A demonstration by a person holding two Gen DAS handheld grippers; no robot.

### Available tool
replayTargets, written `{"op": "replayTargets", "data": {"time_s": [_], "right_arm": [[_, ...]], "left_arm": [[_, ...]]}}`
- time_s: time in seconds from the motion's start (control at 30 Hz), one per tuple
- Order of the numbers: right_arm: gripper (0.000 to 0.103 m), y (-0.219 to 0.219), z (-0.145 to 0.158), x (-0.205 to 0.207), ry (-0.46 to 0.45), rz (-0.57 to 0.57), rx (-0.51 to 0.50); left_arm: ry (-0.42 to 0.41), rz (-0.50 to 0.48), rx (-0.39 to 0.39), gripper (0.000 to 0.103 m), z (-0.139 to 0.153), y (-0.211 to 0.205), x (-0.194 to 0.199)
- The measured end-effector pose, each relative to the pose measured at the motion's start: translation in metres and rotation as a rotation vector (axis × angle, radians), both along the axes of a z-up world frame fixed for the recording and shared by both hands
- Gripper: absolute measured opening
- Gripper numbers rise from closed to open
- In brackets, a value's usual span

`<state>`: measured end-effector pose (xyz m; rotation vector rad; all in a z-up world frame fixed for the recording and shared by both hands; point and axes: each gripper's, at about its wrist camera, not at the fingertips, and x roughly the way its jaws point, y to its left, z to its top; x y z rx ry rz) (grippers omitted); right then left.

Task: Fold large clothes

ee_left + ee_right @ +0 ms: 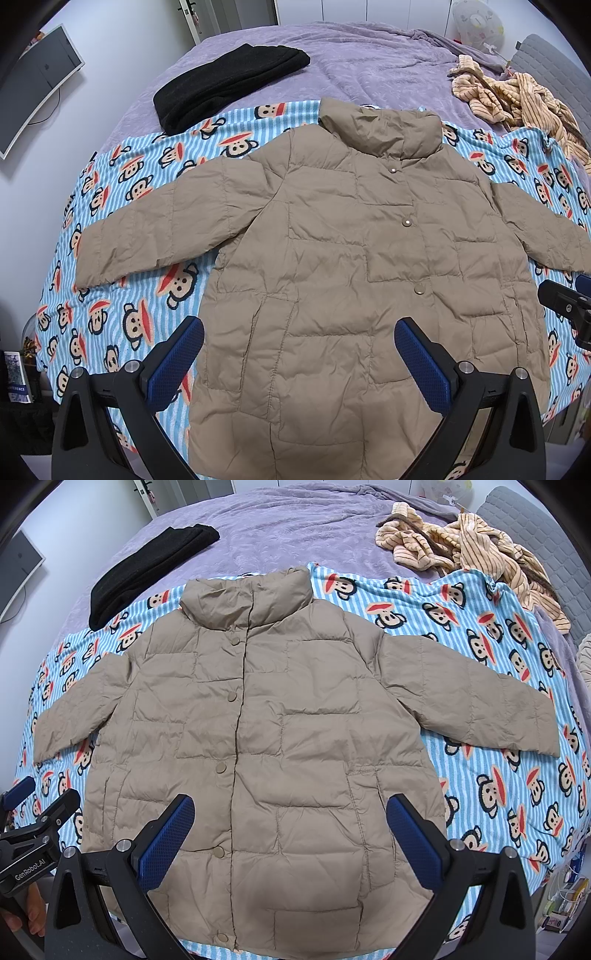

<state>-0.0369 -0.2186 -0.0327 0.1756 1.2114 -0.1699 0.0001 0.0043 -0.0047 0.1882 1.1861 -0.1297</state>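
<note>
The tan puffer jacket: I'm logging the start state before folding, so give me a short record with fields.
garment: tan puffer jacket, spread flat, front up
closure: buttoned shut
sleeves: both spread outward, unfolded
surface: monkey-print blanket on a purple bedspread
nearby: black garment far left; striped plush garment far right
left gripper: open, over the hem, holding nothing
right gripper: open, over the hem, holding nothing
fold progress: none yet

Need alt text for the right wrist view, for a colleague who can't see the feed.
A tan puffer jacket lies flat, front up and snapped shut, sleeves spread, on a monkey-print blanket over a purple bedspread. The open right gripper hovers above its hem, holding nothing. A black garment and a striped garment lie beyond.
</note>
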Motion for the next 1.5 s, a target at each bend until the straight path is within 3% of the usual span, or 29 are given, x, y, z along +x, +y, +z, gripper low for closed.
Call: {"op": "replayTargets", "data": {"time_s": [0.6, 0.83, 1.13, 1.33, 1.5], "right_arm": [[0.103, 0.002, -0.003, 0.001, 0.003, 0.002, 0.001], [0.103, 0.002, -0.003, 0.002, 0.005, 0.003, 0.001], [0.103, 0.006, -0.008, 0.003, 0.004, 0.016, -0.017], [0.103, 0.012, -0.001, 0.007, 0.011, 0.031, -0.027], [0.103, 0.021, -0.003, 0.009, 0.018, 0.052, -0.038]], "left_arm": [[0.020, 0.001, 0.011, 0.103, -0.008, 0.003, -0.002], [0.091, 0.003, -0.019, 0.103, -0.012, 0.004, -0.004], [0.082, 0.006, -0.044, 0.103, -0.012, 0.005, -0.003], [0.067, 0.012, -0.112, 0.103, -0.013, 0.009, -0.001], [0.092, 0.022, -0.068, 0.103, -0.017, 0.013, 0.000]]}}
